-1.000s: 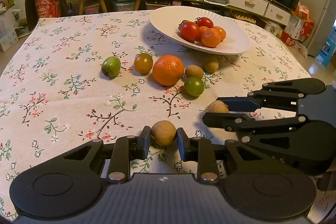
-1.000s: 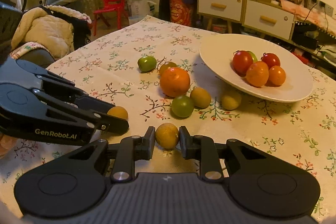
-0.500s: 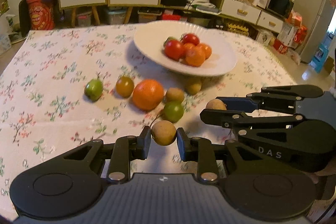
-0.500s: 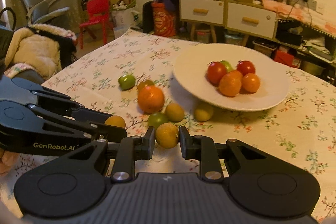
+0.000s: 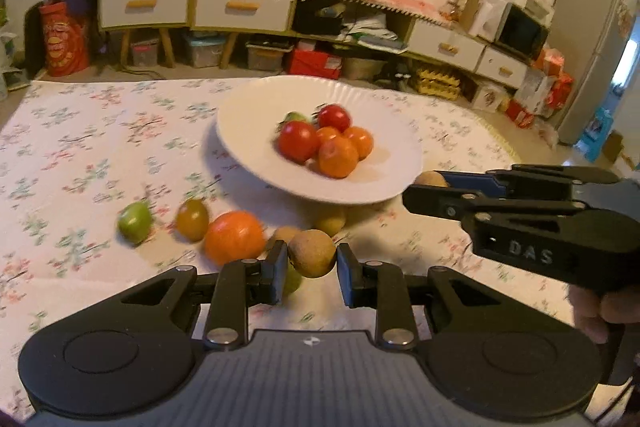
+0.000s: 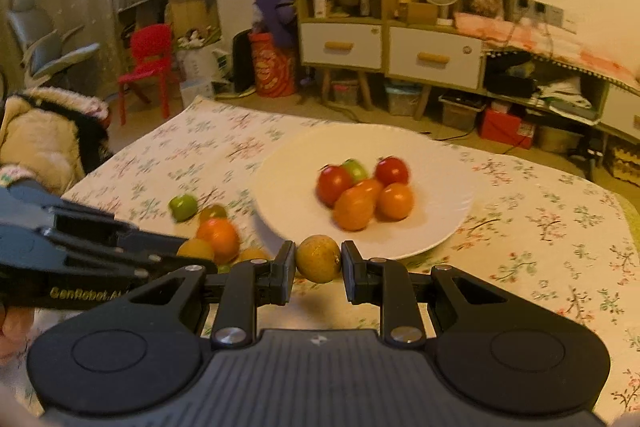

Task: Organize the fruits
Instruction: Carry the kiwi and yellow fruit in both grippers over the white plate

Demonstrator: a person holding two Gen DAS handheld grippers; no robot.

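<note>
Two grippers each carry a small brown fruit toward the white plate (image 5: 248, 163), which sits on the floral tablecloth (image 5: 60, 155) and already holds red and orange fruits (image 5: 324, 143). The big orange (image 5: 234, 237) and the green fruit (image 5: 135, 221) lie loose on the cloth. The left gripper (image 5: 312, 261) pinches a brown fruit (image 5: 312, 253); the right gripper (image 6: 318, 261) pinches a yellow-brown fruit (image 6: 318, 258). This looks like the carrying step: next, each must reach over the rim and release gently.
</note>
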